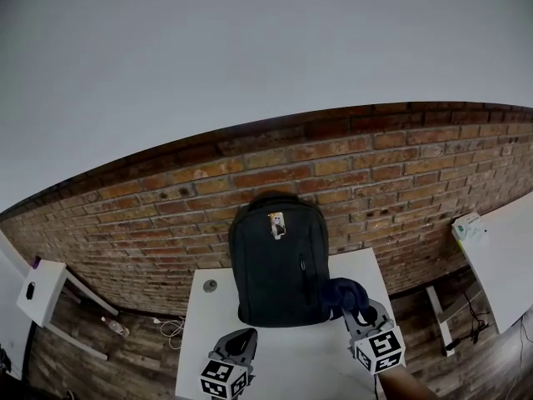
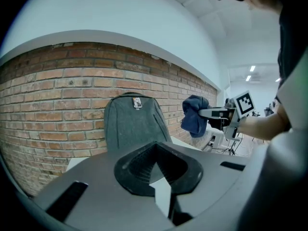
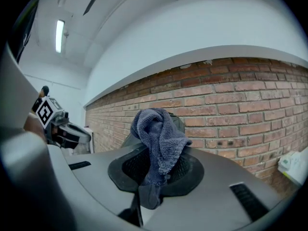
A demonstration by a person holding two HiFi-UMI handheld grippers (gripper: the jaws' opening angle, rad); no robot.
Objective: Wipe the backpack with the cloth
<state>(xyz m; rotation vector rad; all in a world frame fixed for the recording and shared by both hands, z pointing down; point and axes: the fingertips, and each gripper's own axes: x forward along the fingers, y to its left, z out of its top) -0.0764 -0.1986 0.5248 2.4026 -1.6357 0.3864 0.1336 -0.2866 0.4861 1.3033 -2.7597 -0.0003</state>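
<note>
White tabletop [image 1: 283,365] runs from the person's side to the brick wall [image 1: 166,190], and both tools hang over its near part. The left gripper [image 1: 239,337] is nearest. Its jaws are drawn together at the tips with nothing between them, and it points at the bag from a little way off. The right gripper [image 1: 363,313] is a bit further in, clamped on the blue cloth [image 1: 344,293], which bunches above the jaws and hangs down through them. Beyond them the backpack [image 1: 279,265] stands upright on the table, leaning against the bricks. The cloth is just beside its lower right edge; I can't tell whether it touches.

To my eye the wiping hasn't properly started: the cloth is in hand and being brought up. Next, the right tool needs to press the cloth flat on the front panel and stroke across, while the idle left one could steady the bag.
</note>
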